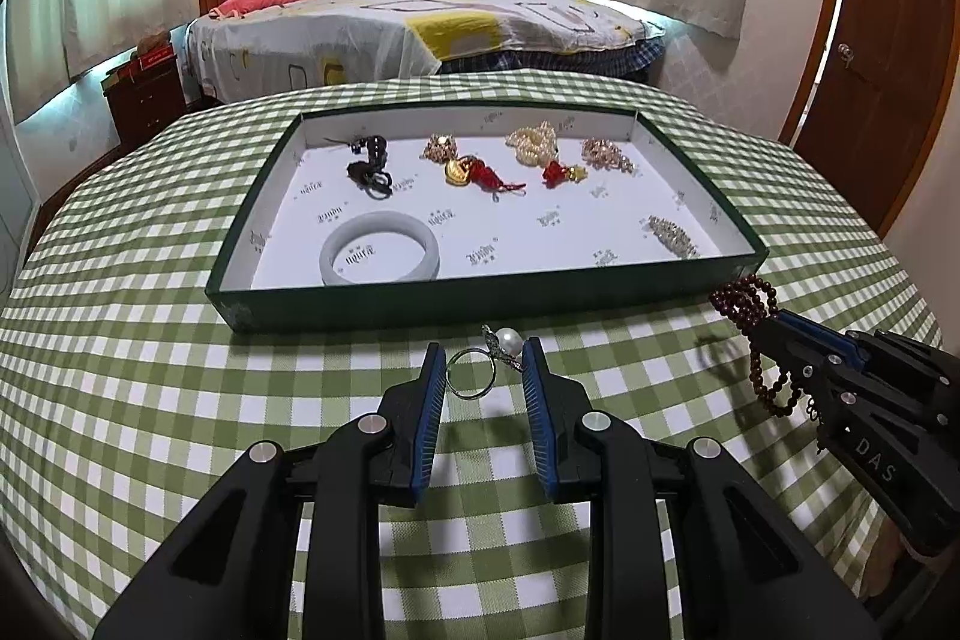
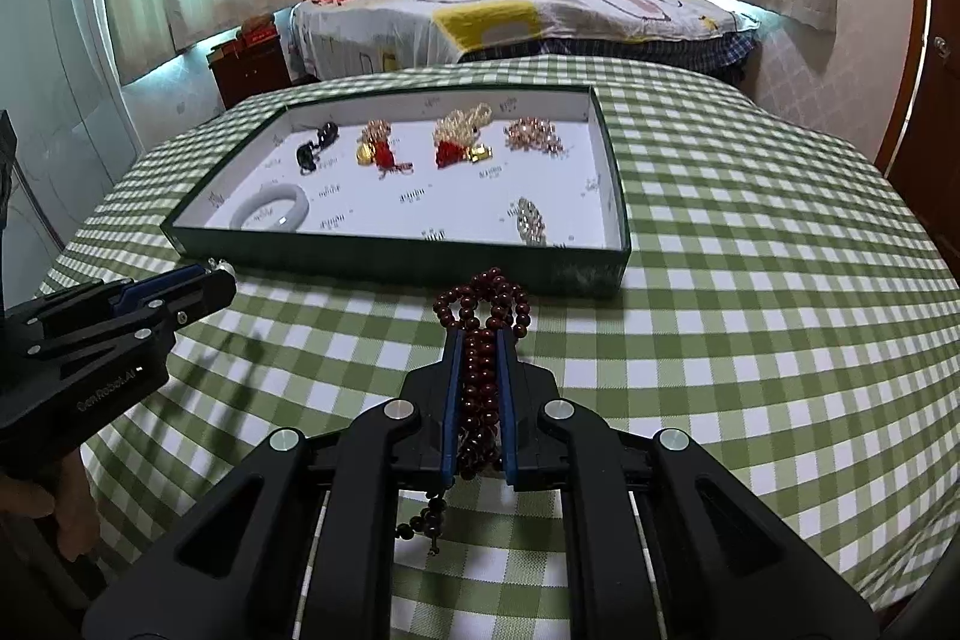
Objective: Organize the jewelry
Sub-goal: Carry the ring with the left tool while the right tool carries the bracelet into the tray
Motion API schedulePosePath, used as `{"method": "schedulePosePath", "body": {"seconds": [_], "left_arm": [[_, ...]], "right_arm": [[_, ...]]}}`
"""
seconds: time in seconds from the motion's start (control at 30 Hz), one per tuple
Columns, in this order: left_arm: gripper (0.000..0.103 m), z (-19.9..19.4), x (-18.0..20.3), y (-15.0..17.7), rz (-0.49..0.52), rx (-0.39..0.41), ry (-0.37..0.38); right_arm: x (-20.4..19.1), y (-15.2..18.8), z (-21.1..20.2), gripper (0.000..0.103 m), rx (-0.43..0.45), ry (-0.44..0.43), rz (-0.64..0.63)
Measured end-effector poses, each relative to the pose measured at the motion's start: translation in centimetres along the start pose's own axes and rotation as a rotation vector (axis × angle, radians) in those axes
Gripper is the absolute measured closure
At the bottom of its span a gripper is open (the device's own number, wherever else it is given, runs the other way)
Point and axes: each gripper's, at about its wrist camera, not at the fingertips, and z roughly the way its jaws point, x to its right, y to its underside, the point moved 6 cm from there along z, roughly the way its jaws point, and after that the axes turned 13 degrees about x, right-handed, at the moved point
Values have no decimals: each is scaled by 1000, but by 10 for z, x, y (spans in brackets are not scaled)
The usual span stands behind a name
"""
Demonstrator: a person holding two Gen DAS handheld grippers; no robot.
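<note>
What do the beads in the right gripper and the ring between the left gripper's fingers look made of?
Beads: dark reddish-brown, glossy, probably polished wood or stone. Ring: thin silvery band with a bright reflective shine, likely metal, topped by a smooth white pearl-like ball.

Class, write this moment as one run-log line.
left gripper: holding pearl ring | right gripper: shut on bead string | tray: ahead, holds other jewelry

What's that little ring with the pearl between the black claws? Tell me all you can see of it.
The pearl ring has a thin silver-looking band topped by one round white pearl beside a small sparkly setting. It sits between the left gripper fingers, band against the blue pads, apparently lifted above the green checked tablecloth, just short of the green tray. In the right wrist view only the pearl peeks out.
</note>
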Motion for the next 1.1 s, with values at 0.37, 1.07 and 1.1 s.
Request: {"method": "schedulePosePath", "body": {"seconds": [0.37,1.07,1.1], "left_arm": [[76,-13,3,-18,-6,48,12],[76,-20,4,-91,-5,202,21],[76,-19,3,-94,-6,208,21]], "right_arm": [[-6,-22,-18,92,61,-20,13],[-19,-107,-32,92,243,-63,0],[-20,-111,-31,92,251,-63,-2]]}}
